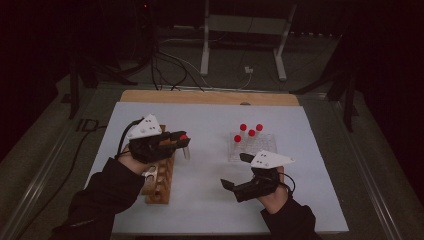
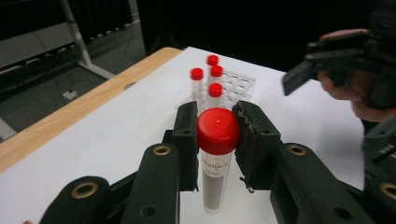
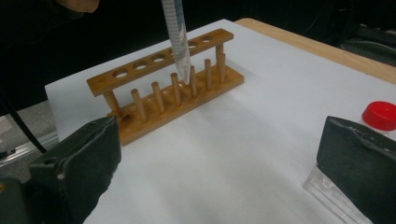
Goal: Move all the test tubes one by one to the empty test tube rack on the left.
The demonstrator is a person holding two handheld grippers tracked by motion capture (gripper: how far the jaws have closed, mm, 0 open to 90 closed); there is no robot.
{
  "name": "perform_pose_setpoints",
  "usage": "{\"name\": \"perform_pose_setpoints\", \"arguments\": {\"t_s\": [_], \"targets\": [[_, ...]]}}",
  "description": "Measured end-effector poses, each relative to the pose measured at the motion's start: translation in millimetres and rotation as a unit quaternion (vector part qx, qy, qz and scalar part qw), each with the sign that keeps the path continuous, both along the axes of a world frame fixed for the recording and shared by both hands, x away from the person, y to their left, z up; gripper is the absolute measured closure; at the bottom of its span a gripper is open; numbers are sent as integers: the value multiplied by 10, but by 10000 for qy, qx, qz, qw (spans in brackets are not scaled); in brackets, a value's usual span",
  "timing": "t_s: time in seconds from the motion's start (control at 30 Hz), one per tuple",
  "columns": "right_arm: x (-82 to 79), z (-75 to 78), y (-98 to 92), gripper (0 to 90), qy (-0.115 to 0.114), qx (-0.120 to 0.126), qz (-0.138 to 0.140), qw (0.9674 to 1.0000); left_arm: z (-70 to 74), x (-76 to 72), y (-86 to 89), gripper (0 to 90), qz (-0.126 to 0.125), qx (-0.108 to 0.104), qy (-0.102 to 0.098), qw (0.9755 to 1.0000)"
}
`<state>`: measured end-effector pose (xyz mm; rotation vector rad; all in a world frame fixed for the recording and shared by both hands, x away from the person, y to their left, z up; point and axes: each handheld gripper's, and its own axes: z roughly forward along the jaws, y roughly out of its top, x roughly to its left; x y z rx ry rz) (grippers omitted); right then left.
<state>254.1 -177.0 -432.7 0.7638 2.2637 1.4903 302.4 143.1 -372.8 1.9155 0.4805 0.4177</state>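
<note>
A clear rack (image 1: pixel 260 147) beyond the right gripper's jaws held four red-capped tubes (image 1: pixel 243 127). The wooden rack (image 3: pixel 161 91) stood with its visible holes empty, and the tip of the held tube (image 2: pixel 216 158) hung above its middle. The left gripper (image 2: pixel 217 140) was clamped on that tube just below its red cap (image 2: pixel 218 129), one pad on each side, with the tube hanging down between the jaws. The right gripper (image 3: pixel 224 163) had its jaws spread wide, with nothing between them, the clear rack just beside one jaw.
</note>
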Motion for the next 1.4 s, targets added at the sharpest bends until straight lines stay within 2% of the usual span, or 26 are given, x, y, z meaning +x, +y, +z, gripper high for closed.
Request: {"name": "perform_pose_setpoints", "arguments": {"t_s": [0.33, 0.8, 1.07, 1.17, 1.4], "targets": [[4, -7, -20, 0, -53, 29, 13, 10000, 61, 212, 195, 720, 421, -138, -9, 9990], [15, -12, -44, 0, -64, 46, -21, 10000, 128, 431, 461, 720, 1009, -166, -72, 9947], [21, -13, -58, 0, -66, 71, -31, 9999, 66, 544, 616, 720, 1311, -180, -31, 9912], [25, -17, -62, 0, -76, 80, -38, 9999, 27, 586, 661, 720, 1421, -123, -27, 9898], [31, -21, -64, 0, -53, 84, -23, 9999, -106, 691, 748, 720, 1647, -150, 106, 9862]]}}
